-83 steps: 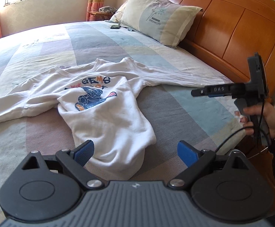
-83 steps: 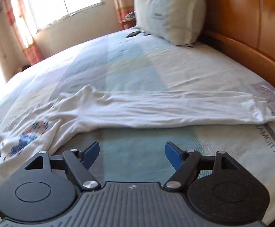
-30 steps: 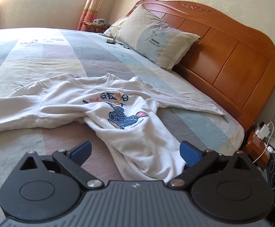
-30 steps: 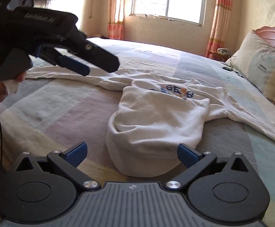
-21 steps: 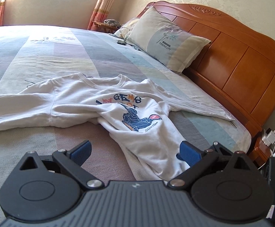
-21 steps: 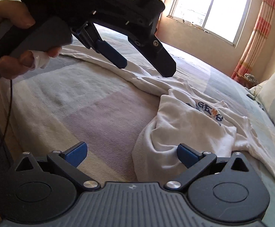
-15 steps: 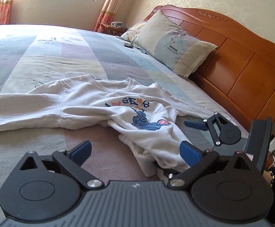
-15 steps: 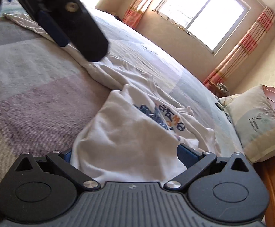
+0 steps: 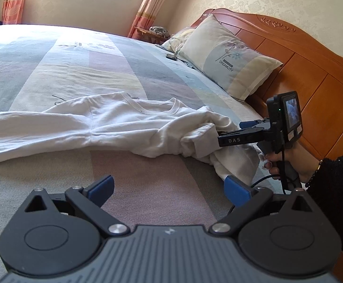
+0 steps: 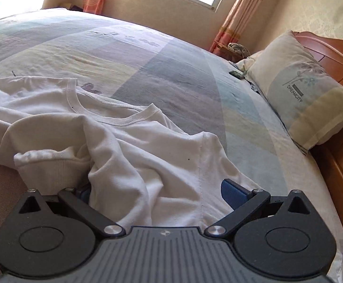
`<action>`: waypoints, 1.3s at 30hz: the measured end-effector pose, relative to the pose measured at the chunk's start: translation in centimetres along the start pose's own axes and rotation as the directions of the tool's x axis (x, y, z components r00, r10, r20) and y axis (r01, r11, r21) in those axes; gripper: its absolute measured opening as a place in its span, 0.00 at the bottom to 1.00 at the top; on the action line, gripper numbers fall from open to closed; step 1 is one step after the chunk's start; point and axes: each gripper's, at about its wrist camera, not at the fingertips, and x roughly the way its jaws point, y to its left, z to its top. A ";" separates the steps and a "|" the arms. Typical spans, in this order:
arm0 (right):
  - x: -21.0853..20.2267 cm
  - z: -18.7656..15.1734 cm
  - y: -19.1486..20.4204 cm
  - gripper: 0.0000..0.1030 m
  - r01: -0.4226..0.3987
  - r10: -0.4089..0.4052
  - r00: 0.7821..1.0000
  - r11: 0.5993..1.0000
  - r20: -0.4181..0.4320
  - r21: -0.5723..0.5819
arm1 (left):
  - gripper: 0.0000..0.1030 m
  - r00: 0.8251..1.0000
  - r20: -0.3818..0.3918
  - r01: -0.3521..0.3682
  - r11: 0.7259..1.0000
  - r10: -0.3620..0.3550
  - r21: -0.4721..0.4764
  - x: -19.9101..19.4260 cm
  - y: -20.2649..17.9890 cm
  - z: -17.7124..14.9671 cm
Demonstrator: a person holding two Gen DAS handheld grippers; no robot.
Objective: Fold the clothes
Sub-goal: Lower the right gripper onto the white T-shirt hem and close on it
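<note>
Your bed (image 9: 129, 75) fills both views, its striped cover in grey, cream and pale blue running back to the orange wooden headboard (image 9: 312, 75); a printed pillow (image 9: 228, 56) leans against that headboard; the white sweatshirt (image 9: 114, 122) lies across the near part of the cover, its ribbed collar facing the window, one sleeve stretched far to your left and its lower body bunched up toward your right. Your right gripper (image 10: 157, 193) sits low in that bunched fabric; its fingers are spread wide, with cloth heaped between them and hiding the left pad, and nothing is pinched. Your left gripper (image 9: 169, 188) hangs above bare cover just short of the sweatshirt, fingers spread apart and holding nothing; your right hand (image 9: 287, 158) grips its handle beside the bed edge.
</note>
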 end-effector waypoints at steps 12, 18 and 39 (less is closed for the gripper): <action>-11.2 -1.8 4.9 1.00 0.033 0.036 0.970 0.959 0.239 -0.280 | 0.96 1.000 -0.016 -0.014 1.000 0.014 0.026 0.4 -0.4 -0.2; -14.5 -3.6 10.7 0.80 -0.035 0.227 0.941 0.805 0.253 -0.592 | 0.96 1.000 -0.008 -0.025 1.000 0.025 0.012 0.0 -0.1 -0.1; -12.5 -2.2 12.8 0.14 -0.278 0.335 0.942 0.747 -0.020 -0.604 | 0.96 0.999 0.032 -0.017 1.000 0.018 -0.022 -1.1 0.8 0.3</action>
